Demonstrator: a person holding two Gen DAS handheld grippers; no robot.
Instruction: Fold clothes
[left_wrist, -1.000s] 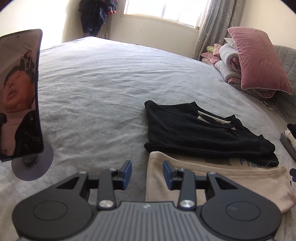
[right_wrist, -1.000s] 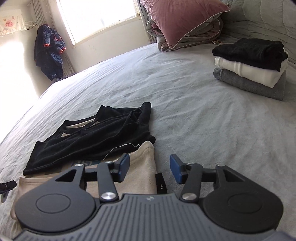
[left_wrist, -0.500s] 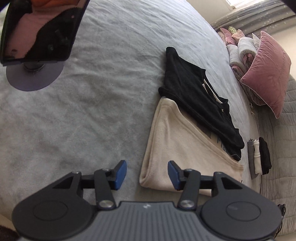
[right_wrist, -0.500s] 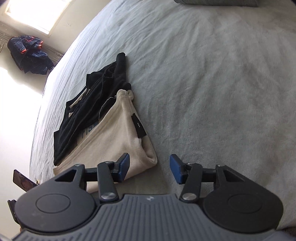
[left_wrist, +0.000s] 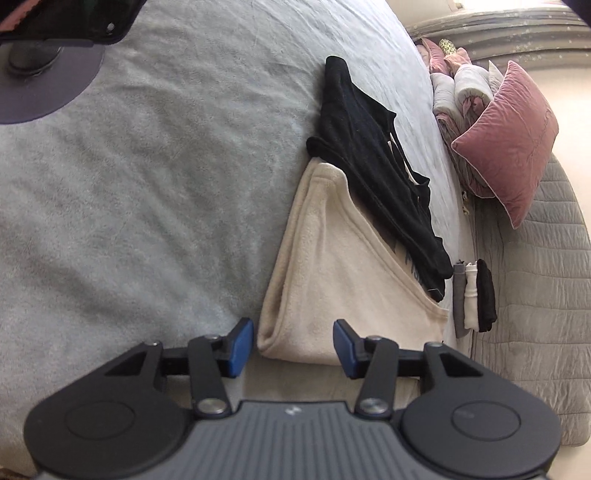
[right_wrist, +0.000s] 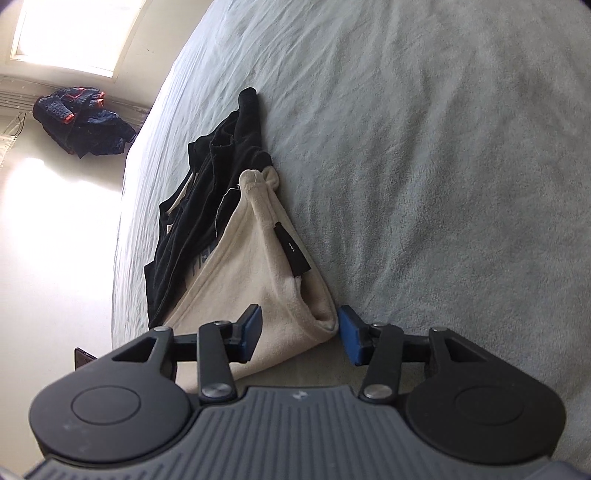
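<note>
The beige garment (left_wrist: 332, 280) lay folded flat on the grey bed (left_wrist: 147, 184), with a black garment (left_wrist: 373, 173) lying across its far part. In the left wrist view the left hand-held gripper (left_wrist: 293, 345) pointed down at one near corner of the beige garment. That corner sat in the gap between the blue pads (left_wrist: 240, 347), which stood apart and did not press on the cloth. Its jaws had just closed a little, yet the corner was not clamped.

In the right wrist view the right hand-held gripper (right_wrist: 301, 332) stood at the other near corner of the beige garment (right_wrist: 258, 280), its jaws about half open. The folded corner lay between the pads (right_wrist: 349, 334), and the right pad was just beside the cloth edge; whether it touched was hard to tell. A black tag (right_wrist: 291, 251) lay on the beige fabric just beyond the fingers, with the black garment (right_wrist: 207, 199) behind.

Farther off, a stack of folded clothes (left_wrist: 474, 295) sat near the quilted grey cover (left_wrist: 535, 295), and a pink pillow (left_wrist: 509, 136) leaned against rolled bedding. A phone on a round stand (left_wrist: 48, 74) stood at the upper left.
</note>
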